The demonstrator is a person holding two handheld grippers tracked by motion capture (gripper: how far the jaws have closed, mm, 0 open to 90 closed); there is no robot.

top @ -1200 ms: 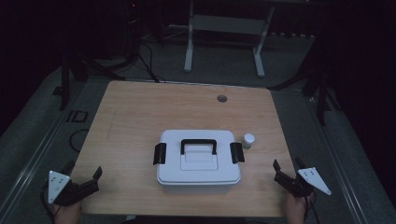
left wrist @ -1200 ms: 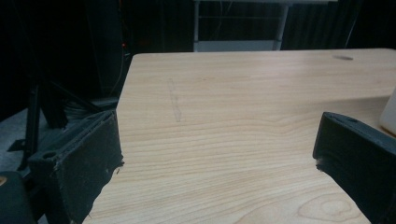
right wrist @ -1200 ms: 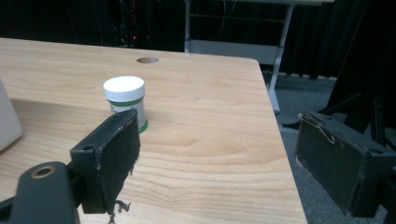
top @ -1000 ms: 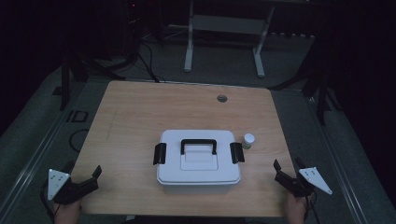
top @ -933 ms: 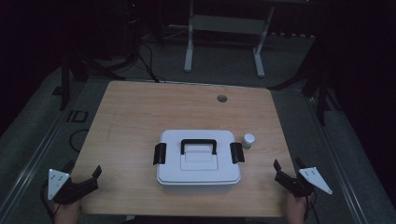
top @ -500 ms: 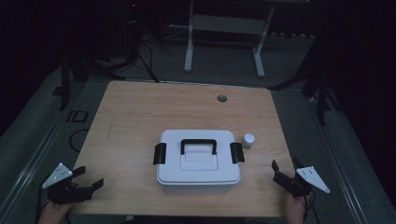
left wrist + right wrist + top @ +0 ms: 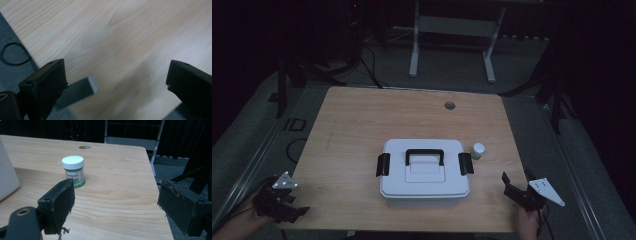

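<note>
A white case (image 7: pixel 424 172) with a black handle and two black side latches sits shut on the wooden table (image 7: pixel 362 120), front of centre. Just right of it stands a small white-capped bottle (image 7: pixel 478 150) with a green label. My left gripper (image 7: pixel 294 205) hangs at the table's front left corner, open and holding nothing. The left gripper view has my left gripper (image 7: pixel 117 72) over bare wood at the table edge. My right gripper (image 7: pixel 516 179) sits open near the front right corner. Beyond my right gripper (image 7: pixel 116 195) stands the bottle (image 7: pixel 73 171), with the case's corner (image 7: pixel 7 177) at left.
A round cable hole (image 7: pixel 449 105) lies near the table's far edge. Dark floor with cables (image 7: pixel 362 60) and a white metal frame (image 7: pixel 452 30) lie beyond the table. A black cable loop (image 7: pixel 13 53) rests on the floor beside the left edge.
My left gripper has dropped back and left toward the front left corner and turned. The right gripper has barely shifted. The case and the bottle have not moved.
</note>
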